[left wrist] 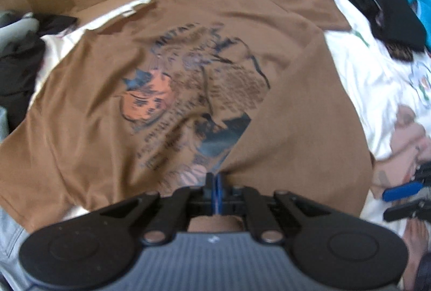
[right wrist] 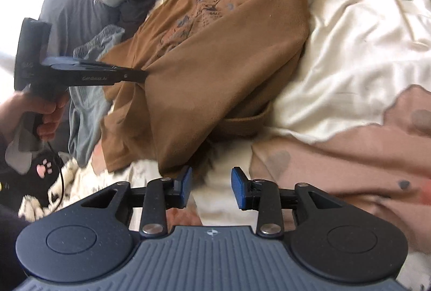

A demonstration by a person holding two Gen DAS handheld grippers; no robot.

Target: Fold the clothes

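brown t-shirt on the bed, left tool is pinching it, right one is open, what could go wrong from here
1. The left tool grips only a thin pinch of the brown t-shirt; the fabric may slip out mid-fold.
2. The right tool is open with nothing between its pads, so the shirt's near edge is unsupported and the fold may come out skewed or bunched.
3. The white sheet beneath is already rumpled; dragging the shirt could bunch it further.

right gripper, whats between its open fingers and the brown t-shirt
In the right wrist view, only a strip of white bedsheet separates the right gripper from the brown t-shirt; nothing sits between its blue pads.
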